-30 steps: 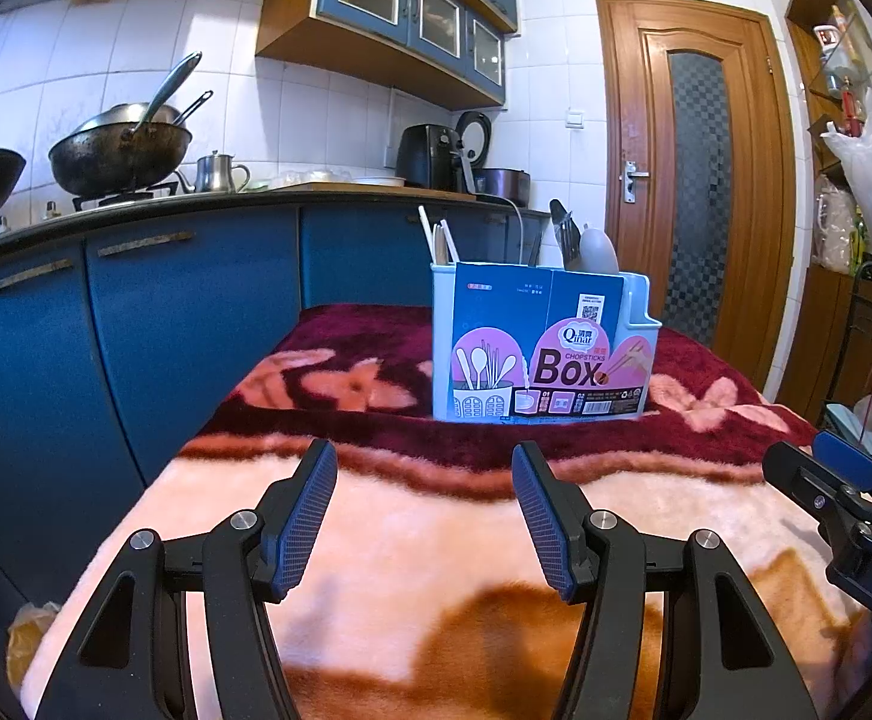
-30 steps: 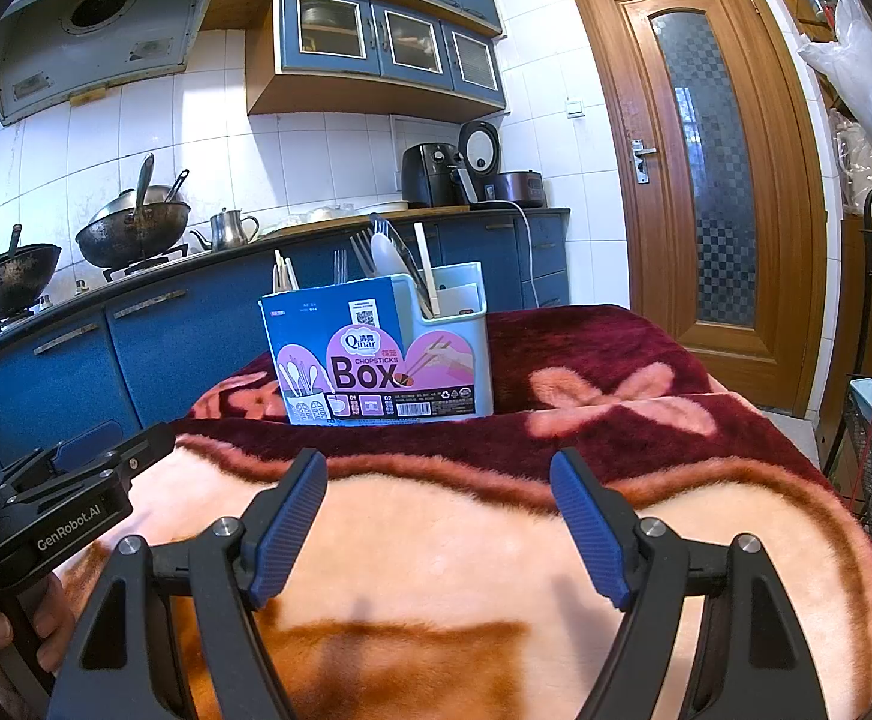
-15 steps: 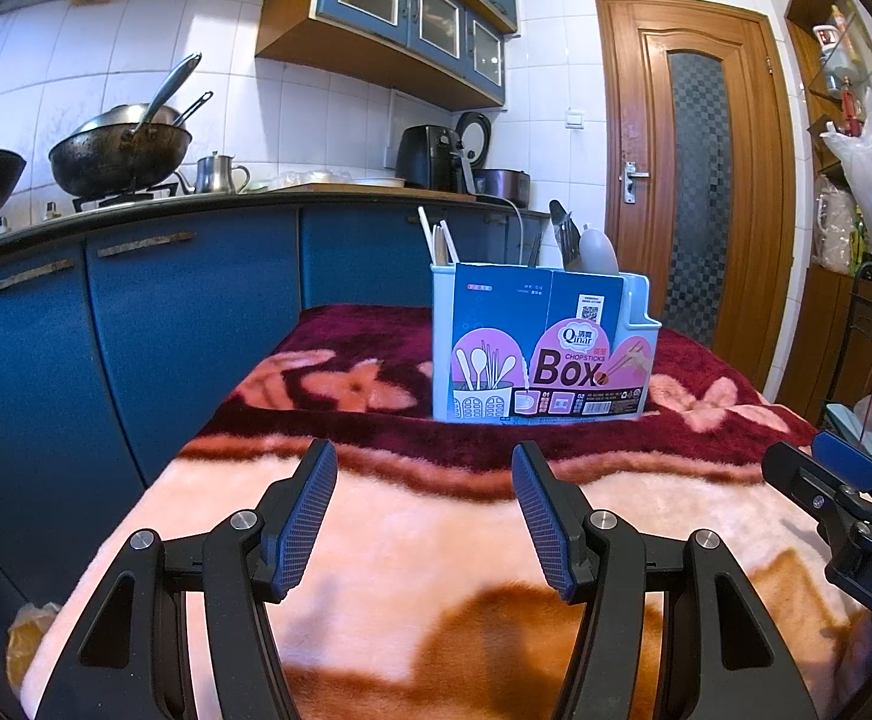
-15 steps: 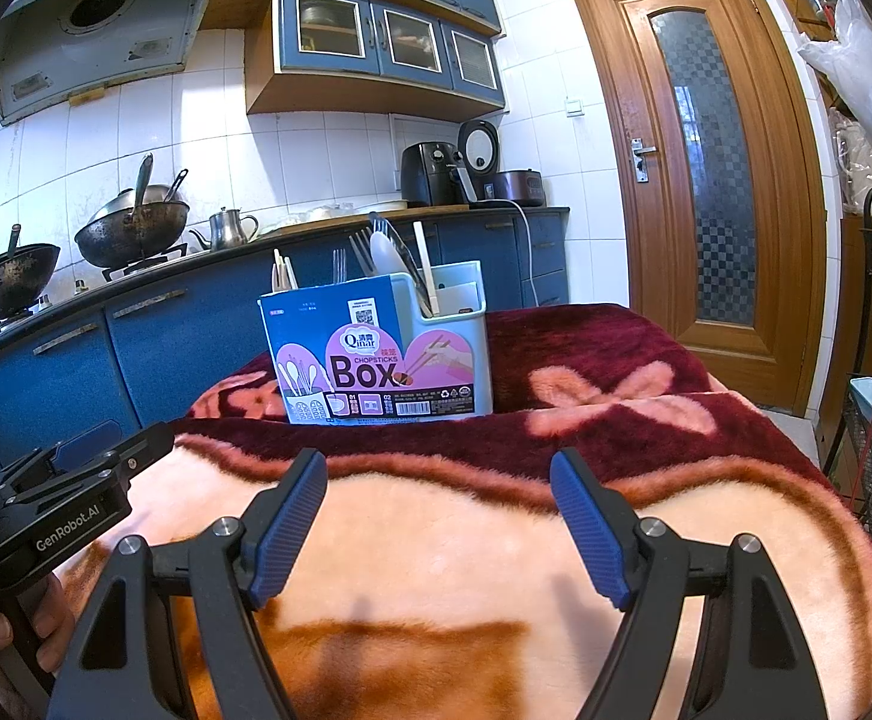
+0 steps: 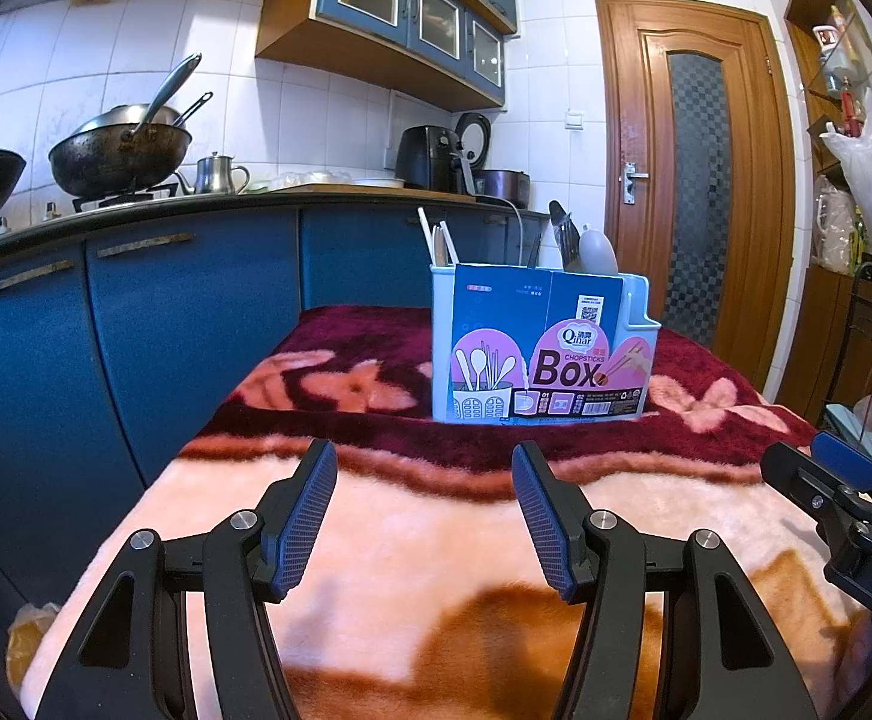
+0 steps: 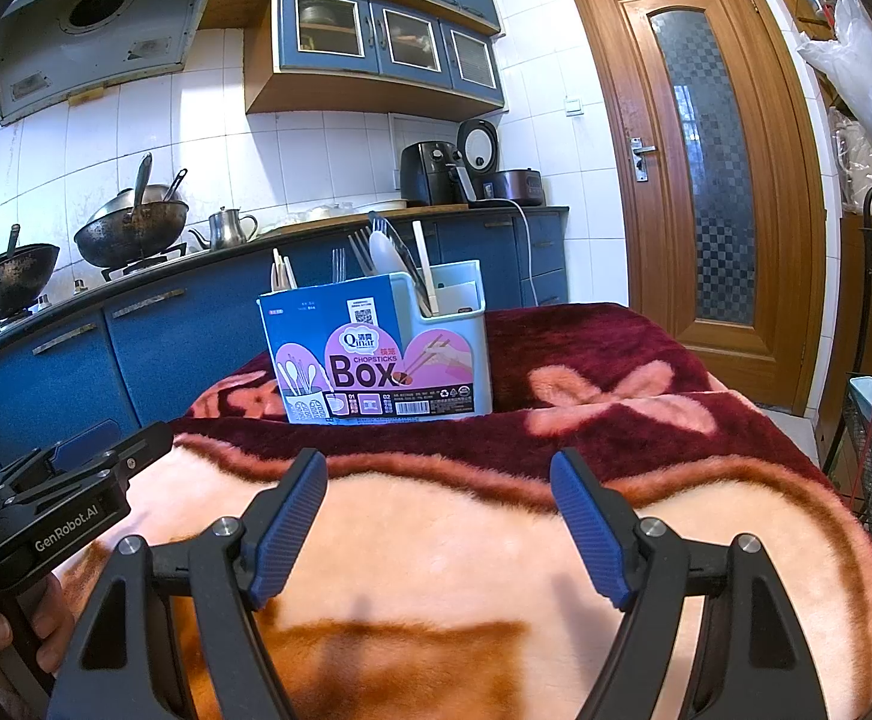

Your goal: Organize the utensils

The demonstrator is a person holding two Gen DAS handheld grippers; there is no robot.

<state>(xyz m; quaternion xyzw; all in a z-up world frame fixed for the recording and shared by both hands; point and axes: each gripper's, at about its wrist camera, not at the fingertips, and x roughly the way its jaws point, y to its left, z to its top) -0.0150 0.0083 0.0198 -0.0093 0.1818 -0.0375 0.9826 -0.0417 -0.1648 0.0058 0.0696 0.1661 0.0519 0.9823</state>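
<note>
Both the left gripper point(image 5: 424, 516) and right gripper point(image 6: 439, 525) are hovering released over the blanket point(image 5: 436, 540); the utensil box point(image 5: 541, 348) is standing toward its far edge.

Home kitchen: woks point(image 5: 118, 159) on stove, blue cabinets point(image 6: 385, 39), tiled walls

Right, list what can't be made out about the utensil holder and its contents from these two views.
- Utensil holder: in both views the cardboard sleeve covers its front wall.
- Utensils: only the tops show above the rim, lower parts hidden inside; count unclear.
- Chopsticks: only the ends show in the left wrist view.
- Compartment layout: hidden by the sleeve and walls.
- Sleeve's small print: too small.
</note>
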